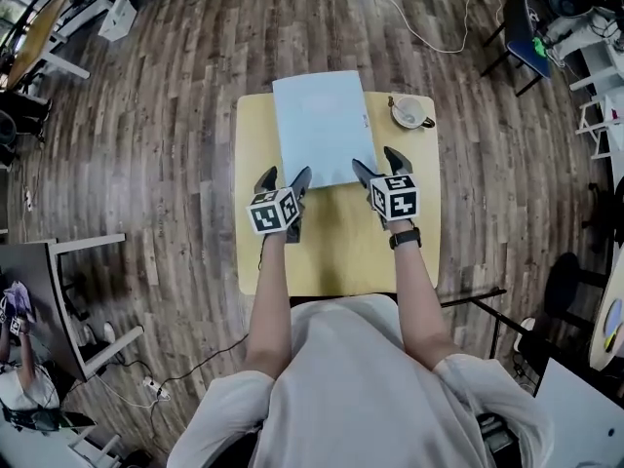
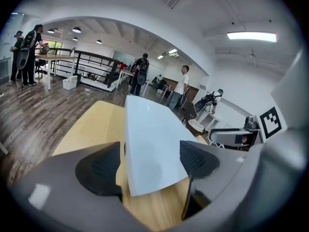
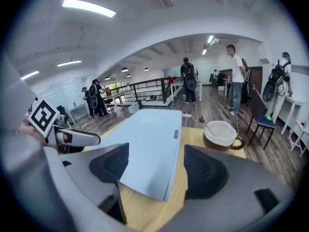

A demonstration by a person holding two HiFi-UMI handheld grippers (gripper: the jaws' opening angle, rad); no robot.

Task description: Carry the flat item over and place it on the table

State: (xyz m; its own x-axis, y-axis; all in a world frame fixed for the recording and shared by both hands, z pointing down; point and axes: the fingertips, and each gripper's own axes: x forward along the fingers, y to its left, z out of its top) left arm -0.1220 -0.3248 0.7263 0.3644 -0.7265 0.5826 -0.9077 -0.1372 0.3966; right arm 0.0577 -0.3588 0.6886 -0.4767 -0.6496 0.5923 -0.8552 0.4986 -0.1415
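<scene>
A flat pale-blue folder (image 1: 323,127) lies on the small yellow table (image 1: 336,234), its far edge overhanging the table's back. My left gripper (image 1: 283,180) is open at the folder's near-left corner, jaws apart with nothing between them; the folder (image 2: 152,144) shows just beyond its pads. My right gripper (image 1: 382,167) is open at the near-right corner, and the folder (image 3: 149,149) lies ahead of its spread jaws. Neither gripper touches the folder.
A white cup (image 1: 410,112) sits on the table's far right corner, also the cup (image 3: 219,135) right of the folder. Wooden floor surrounds the table. Desks and a blue chair (image 1: 522,22) stand further off. Several people stand in the background.
</scene>
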